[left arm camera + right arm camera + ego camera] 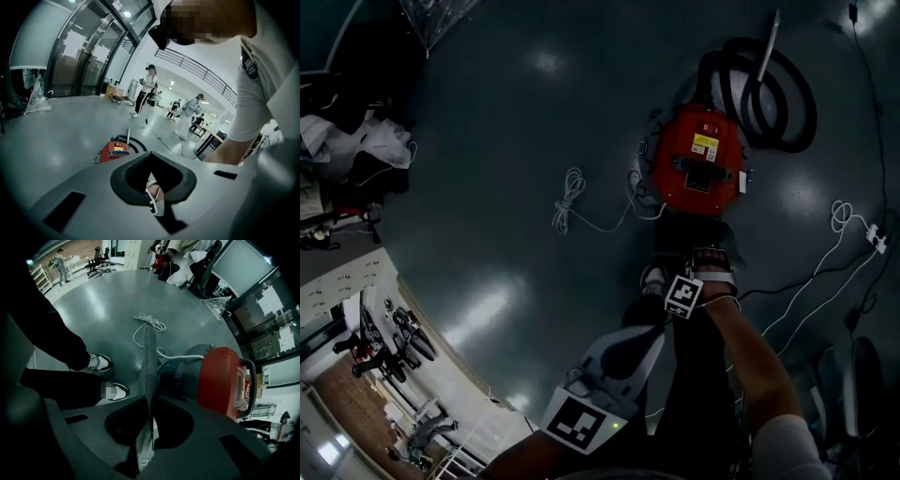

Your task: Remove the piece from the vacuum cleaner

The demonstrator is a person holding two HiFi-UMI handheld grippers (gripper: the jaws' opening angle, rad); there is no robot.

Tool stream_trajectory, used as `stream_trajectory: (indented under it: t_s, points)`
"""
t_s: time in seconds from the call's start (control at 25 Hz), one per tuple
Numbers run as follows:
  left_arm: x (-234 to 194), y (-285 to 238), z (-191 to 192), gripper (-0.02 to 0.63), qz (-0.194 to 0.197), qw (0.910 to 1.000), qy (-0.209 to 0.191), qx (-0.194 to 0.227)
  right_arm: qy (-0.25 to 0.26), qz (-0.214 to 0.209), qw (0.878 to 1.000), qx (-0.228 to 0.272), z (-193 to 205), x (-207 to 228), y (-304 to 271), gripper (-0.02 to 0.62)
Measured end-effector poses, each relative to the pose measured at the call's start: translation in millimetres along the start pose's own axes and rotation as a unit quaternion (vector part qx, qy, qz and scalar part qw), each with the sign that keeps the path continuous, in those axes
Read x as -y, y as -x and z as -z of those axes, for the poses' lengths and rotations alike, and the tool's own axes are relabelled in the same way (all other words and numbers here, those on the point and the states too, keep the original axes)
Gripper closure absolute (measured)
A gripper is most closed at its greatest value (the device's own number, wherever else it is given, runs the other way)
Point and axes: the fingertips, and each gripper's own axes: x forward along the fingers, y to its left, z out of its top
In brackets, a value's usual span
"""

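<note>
Right gripper (149,333) is holding its jaws together, vacuum cleaner (225,380) just right of them; tip contact unreadable. Left gripper (649,336) is hovering behind, jaws apart.

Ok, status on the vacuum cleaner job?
Left claw open, empty. Right claw shut, empty, beside red vacuum cleaner. White cord trails close by; hose coiled far side.

The setting is a large open indoor hall used as a shared work or lab space. A glossy grey poured floor (516,141) spreads wide and mirrors the ceiling lights. At the upper left of the left gripper view stand tall glass panels in dark metal frames (84,61), with a railed upper gallery (197,70) to the right. Below the gallery, people gather at long work tables (213,133). Black wheeled office chairs (101,261) stand at the top of the right gripper view.
</note>
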Motion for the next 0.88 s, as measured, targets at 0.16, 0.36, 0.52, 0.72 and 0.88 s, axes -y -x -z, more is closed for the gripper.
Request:
stream_trajectory:
  t_s: [0.16,0.36,0.52,0.72,0.88]
  points:
    - [0.0,-0.3,3.0,0.600,0.003,1.0000,0.000,0.003,-0.029,-0.018,0.999,-0.010,-0.6,0.0,-2.3,0.557]
    - [2.4,4.0,5.1,0.600,0.009,0.9999,-0.006,0.002,-0.074,-0.061,0.995,-0.001,-11.9,-22.9,1.6,0.557]
    - [4.1,8.2,2.8,0.600,0.015,0.9998,-0.010,0.004,-0.084,-0.062,0.994,0.013,-15.4,-51.8,16.6,0.557]
    - [14.8,24.3,-7.8,0.600,0.029,0.9989,-0.036,0.013,-0.115,-0.060,0.991,0.030,-10.3,-50.0,64.9,0.557]
    - [37.9,45.0,-31.2,0.600,0.055,0.9949,-0.077,0.034,-0.175,-0.058,0.981,0.055,-8.6,-38.4,130.6,0.557]
